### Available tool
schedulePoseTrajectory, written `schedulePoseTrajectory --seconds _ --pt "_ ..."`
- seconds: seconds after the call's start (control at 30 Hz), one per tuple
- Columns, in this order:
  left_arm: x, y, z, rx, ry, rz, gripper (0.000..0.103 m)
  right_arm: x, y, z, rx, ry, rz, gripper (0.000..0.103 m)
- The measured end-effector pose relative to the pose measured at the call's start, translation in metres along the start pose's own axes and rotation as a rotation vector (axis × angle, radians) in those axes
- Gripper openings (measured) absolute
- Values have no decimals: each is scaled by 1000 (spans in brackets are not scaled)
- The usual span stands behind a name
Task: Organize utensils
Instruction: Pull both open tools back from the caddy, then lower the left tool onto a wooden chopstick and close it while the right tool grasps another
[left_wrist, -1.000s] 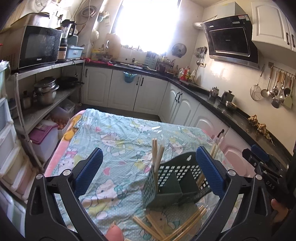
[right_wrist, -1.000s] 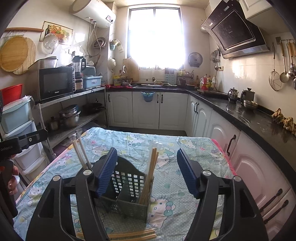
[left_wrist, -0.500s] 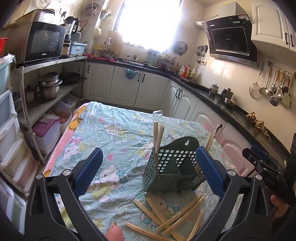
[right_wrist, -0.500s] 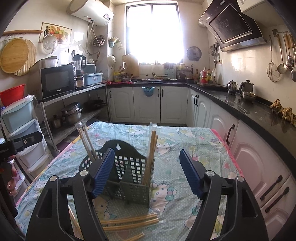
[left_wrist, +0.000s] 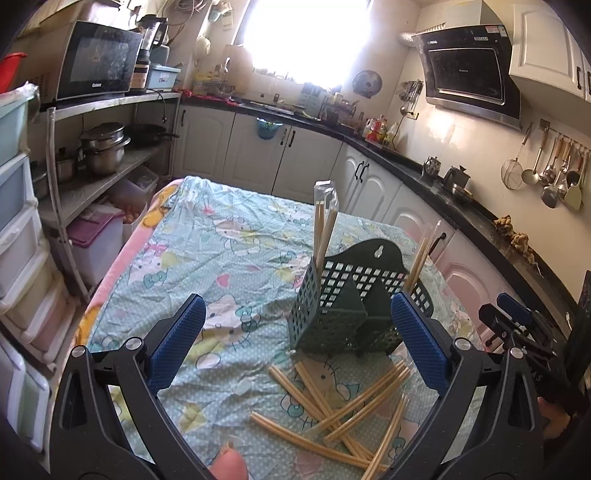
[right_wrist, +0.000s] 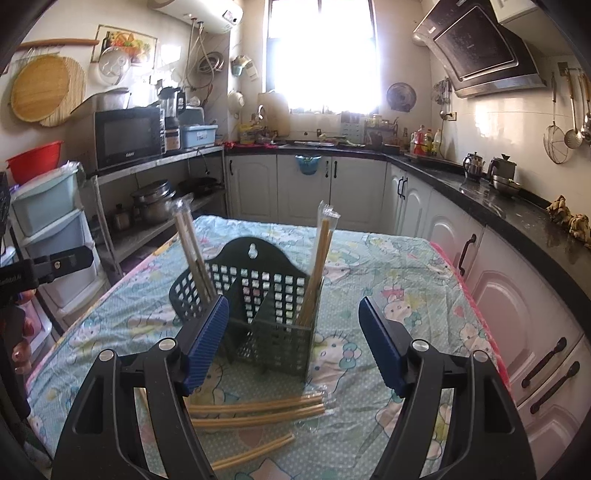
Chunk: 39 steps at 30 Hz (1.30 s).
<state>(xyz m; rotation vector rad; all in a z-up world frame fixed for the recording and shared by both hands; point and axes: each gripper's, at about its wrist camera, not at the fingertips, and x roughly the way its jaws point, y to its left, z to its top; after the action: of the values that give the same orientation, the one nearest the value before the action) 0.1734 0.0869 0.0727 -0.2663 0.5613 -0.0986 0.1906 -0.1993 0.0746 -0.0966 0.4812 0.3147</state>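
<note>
- Your left gripper has its fingers spread wide with nothing between them; they hang above the surface, so no grip is on yet.
- Your right gripper is wide too, after a slight opening just now, and empty; the dark green utensil caddy sits just beyond its fingers, framed by the gap but not touched.
- The caddy stands upright on the cartoon-print cloth, its tall holed back panel away from you, so its open compartments face up for dropping sticks in.
- Wrapped chopsticks already stand in the compartment ahead of your right finger, leaning on the wall; a second wrapped pair leans at the caddy's far-left side.
- The loose chopsticks lie crossed in a heap on the surface, below and between your left fingers, just in front of the caddy.
- In the right view, several loose sticks lie flat under the fingers.
- The job looks partly done: some pairs are stowed, most are scattered. Picking one stick from a crossed pile will likely disturb its neighbours.
</note>
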Motion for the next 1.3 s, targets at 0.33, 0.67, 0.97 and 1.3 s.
schedulePoseTrajectory --seconds 0.33,0.67,0.97,1.3 --pt "14 -3 -28 46 85 21 93 7 10 -28 -45 74 15 71" --pt "29 -8 -57 90 158 38 93 16 7 -49 -63 124 4 71" --pt "41 -11 -85 137 228 13 93 30 -5 -71 -54 182 -30 71" --pt "58 -12 -111 142 316 -68 71 51 -23 -90 -27 247 -58 71"
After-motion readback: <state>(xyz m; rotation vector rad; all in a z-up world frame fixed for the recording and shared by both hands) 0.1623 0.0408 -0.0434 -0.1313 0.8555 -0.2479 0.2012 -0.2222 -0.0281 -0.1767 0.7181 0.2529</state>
